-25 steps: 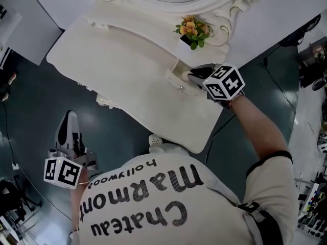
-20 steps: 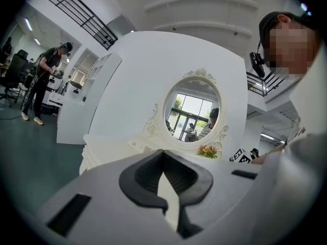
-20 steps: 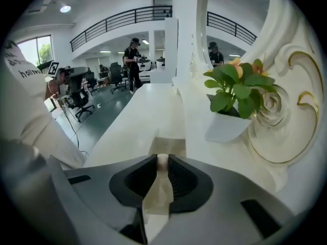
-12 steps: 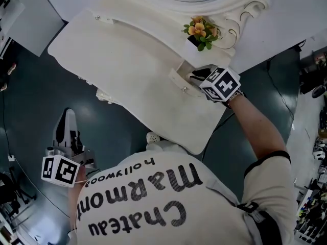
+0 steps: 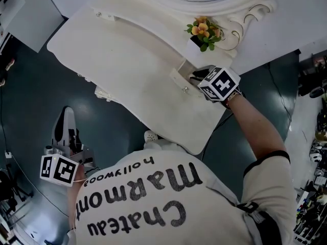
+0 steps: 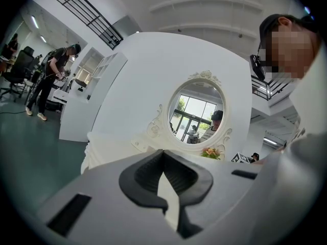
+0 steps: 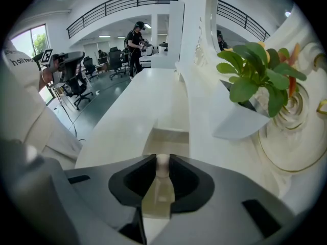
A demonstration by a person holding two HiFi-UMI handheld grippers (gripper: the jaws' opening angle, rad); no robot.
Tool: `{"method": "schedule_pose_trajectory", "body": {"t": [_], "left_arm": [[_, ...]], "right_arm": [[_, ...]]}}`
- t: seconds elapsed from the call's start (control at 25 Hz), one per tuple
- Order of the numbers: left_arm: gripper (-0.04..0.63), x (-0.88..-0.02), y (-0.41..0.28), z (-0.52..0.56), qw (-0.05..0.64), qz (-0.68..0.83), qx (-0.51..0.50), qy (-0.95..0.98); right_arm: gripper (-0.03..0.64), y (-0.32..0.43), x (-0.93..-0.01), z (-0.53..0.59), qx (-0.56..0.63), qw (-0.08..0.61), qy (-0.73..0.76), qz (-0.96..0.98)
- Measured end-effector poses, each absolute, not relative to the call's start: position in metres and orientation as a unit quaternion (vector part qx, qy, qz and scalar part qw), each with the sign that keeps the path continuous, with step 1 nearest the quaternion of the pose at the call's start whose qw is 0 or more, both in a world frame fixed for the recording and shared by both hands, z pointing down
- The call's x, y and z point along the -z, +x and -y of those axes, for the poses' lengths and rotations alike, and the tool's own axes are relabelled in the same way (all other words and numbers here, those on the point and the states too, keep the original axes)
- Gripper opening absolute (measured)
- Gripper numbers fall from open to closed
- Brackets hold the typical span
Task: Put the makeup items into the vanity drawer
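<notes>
Makeup item (image 7: pixel 162 166), small and pale, sits pinched in my right gripper (image 5: pixel 195 77), jaws just easing open, right over the open vanity drawer (image 7: pixel 166 138). Left gripper (image 6: pixel 163 157) closed, empty.

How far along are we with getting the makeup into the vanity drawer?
Done: the drawer is open, and no makeup shows on the vanity top. In hand: the right gripper is over the drawer; its jaws have just been opening, with a small cream item between the pads. The left gripper is shut, empty, away from the vanity. Left: let the item drop in, then shut the drawer.
</notes>
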State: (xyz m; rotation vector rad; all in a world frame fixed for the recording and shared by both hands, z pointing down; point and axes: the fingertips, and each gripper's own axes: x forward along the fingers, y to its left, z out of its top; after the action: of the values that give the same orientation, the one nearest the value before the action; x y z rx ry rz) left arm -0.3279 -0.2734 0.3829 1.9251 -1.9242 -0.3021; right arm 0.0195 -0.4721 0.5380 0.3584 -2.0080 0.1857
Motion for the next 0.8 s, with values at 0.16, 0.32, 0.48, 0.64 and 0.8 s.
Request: {"method": "schedule_pose_trajectory", "body": {"t": [0.16, 0.32, 0.48, 0.64, 0.8], "left_arm": [[0.008, -0.384, -0.3294, 0.273, 0.201, 0.69, 0.11, 0.687], [0.008, -0.3824, -0.3329, 0.2718, 0.202, 0.692, 0.111, 0.685], [0.008, -0.3809, -0.3329, 0.269, 0.2, 0.693, 0.112, 0.683], [0.008, -0.3814, -0.3318, 0.2695, 0.202, 0.693, 0.115, 0.683], [0.008, -0.3808, -0.3334, 0.2693, 0.2, 0.694, 0.116, 0.681]], "right_arm": [[0.097, 0.0199, -0.5393, 0.4722, -0.075, 0.523, 0.151, 0.836], [0.098, 0.018, -0.5376, 0.4736, -0.071, 0.52, 0.158, 0.836], [0.104, 0.0163, -0.5417, 0.472, -0.071, 0.528, 0.152, 0.832], [0.107, 0.021, -0.5442, 0.4712, -0.087, 0.526, 0.153, 0.832], [0.107, 0.0196, -0.5447, 0.4713, -0.092, 0.525, 0.152, 0.832]]}}
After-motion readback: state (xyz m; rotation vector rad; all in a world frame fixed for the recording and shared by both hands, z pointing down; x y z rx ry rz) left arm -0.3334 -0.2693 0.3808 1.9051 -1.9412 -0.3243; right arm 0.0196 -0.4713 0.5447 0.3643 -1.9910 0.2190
